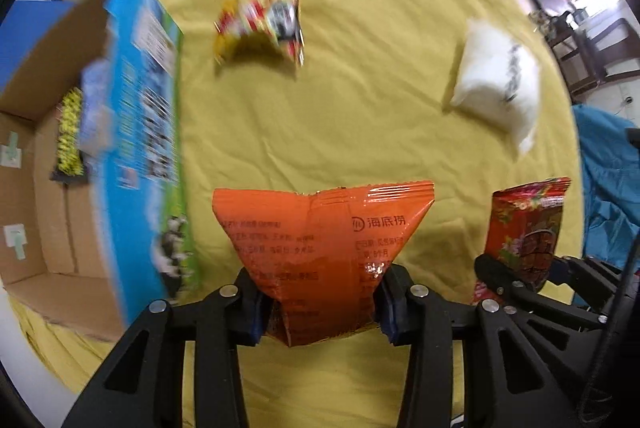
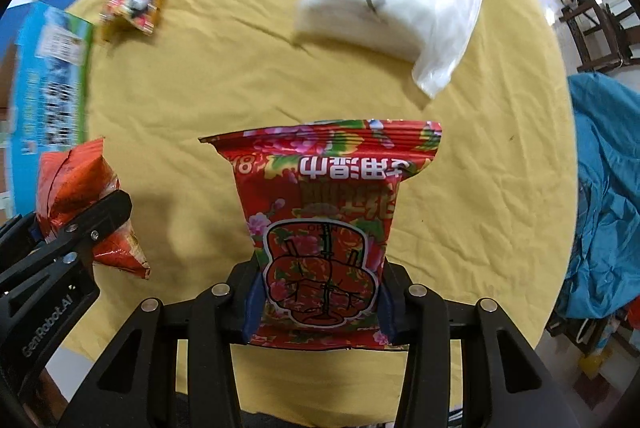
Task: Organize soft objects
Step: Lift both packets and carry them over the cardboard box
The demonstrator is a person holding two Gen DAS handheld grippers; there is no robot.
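My left gripper is shut on an orange snack bag and holds it above the yellow cloth; the bag shows in the right wrist view at left. My right gripper is shut on a red flowered snack bag, seen in the left wrist view at right. A white soft pack lies far right. A small yellow-red snack bag lies far left of centre.
An open cardboard box with blue printed sides stands at the left; a yellow-black item lies inside. The yellow cloth covers the round table. Blue fabric and chairs are at the right.
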